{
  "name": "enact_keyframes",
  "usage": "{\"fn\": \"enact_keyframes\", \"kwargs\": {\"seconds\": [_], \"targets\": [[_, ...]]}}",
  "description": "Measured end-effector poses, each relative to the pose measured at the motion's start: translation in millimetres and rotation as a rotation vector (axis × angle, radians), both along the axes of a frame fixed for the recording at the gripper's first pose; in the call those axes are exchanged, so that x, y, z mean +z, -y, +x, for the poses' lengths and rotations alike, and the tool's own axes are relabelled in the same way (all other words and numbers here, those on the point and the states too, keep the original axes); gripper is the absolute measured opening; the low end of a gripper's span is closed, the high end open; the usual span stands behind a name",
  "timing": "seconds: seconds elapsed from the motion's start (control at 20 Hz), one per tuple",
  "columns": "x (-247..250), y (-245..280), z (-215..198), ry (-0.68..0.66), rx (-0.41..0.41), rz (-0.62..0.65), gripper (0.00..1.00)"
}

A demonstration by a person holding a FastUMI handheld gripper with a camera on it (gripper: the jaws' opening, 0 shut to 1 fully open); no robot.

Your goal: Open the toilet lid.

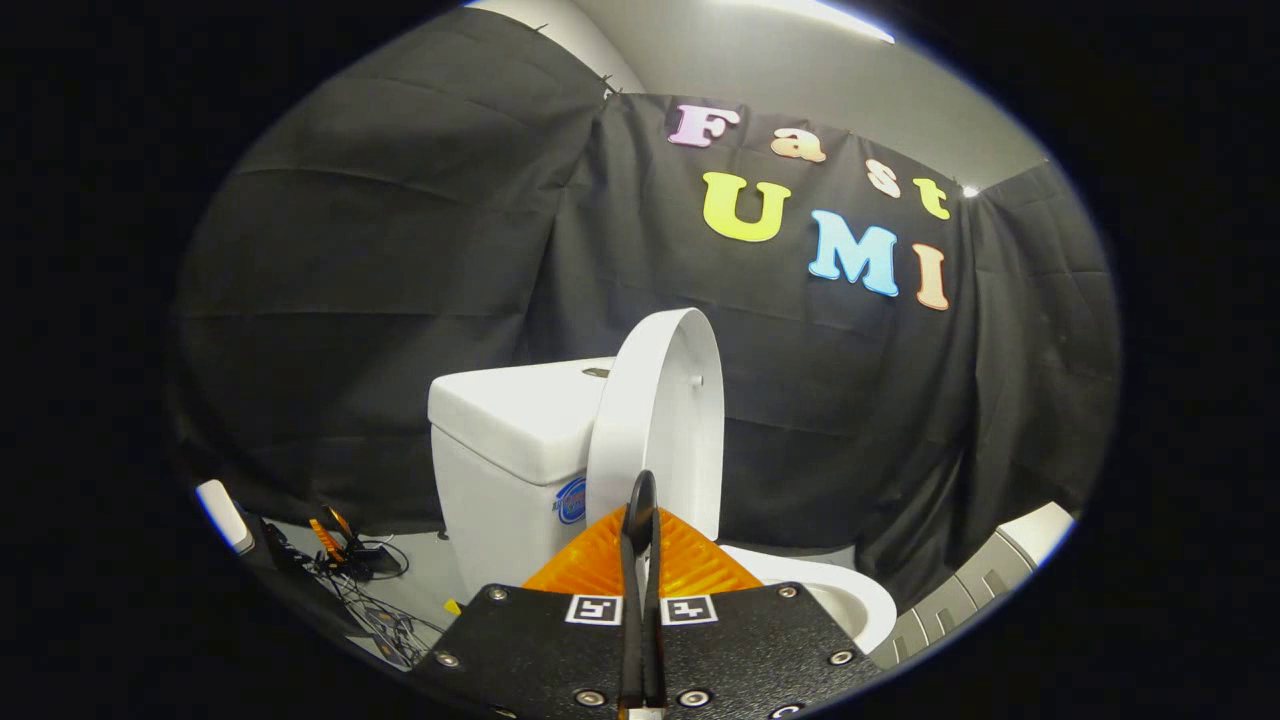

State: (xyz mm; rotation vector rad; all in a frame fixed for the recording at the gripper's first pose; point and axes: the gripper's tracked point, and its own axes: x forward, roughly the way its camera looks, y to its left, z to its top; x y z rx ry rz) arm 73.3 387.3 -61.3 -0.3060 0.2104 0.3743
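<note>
The tool (641, 500) had its two fingers pressed together w/ no visible gap, tips meeting just in front of the lower part of the toilet lid (660, 420); whether they touched the lid could not be told. Nothing was pinched between them. The lid stood raised, near upright, seen almost edge-on, leaning toward the tank (505, 440) behind it. The bowl rim (850, 595) lay exposed below, to one side of the fingers. Judged: task approx. complete, lid open or nearly so. Handling est.: rigid moulded plastic, fairly light, smooth and slippery, hinged at the rear, so it pivots rather than lifts free. Best contact pt. is the free front edge, far from the hinge, for max leverage; push w/ closed fingers rather than pinch. Risk: lid may fall back if short of its resting position.
</note>
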Motion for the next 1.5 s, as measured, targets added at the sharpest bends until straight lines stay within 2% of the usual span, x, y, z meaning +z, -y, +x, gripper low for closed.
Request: {"fn": "enact_keyframes", "kwargs": {"seconds": [0.1,0.2,0.3,0.5,0.55,0.95,1.5], "targets": [[0,1,1,-0.002,0.021,0.016,0.0],[-6,-9,-4,-0.048,0.094,0.065,0.05],[-1,0,-7,-0.036,0.115,0.077,0.26],[14,35,-16,0.016,0.081,0.102,0.84],[21,44,-16,0.023,0.071,0.123,0.95],[77,129,-24,0.086,-0.018,0.215,0.95],[104,264,-23,0.122,-0.186,0.281,0.95]]}}
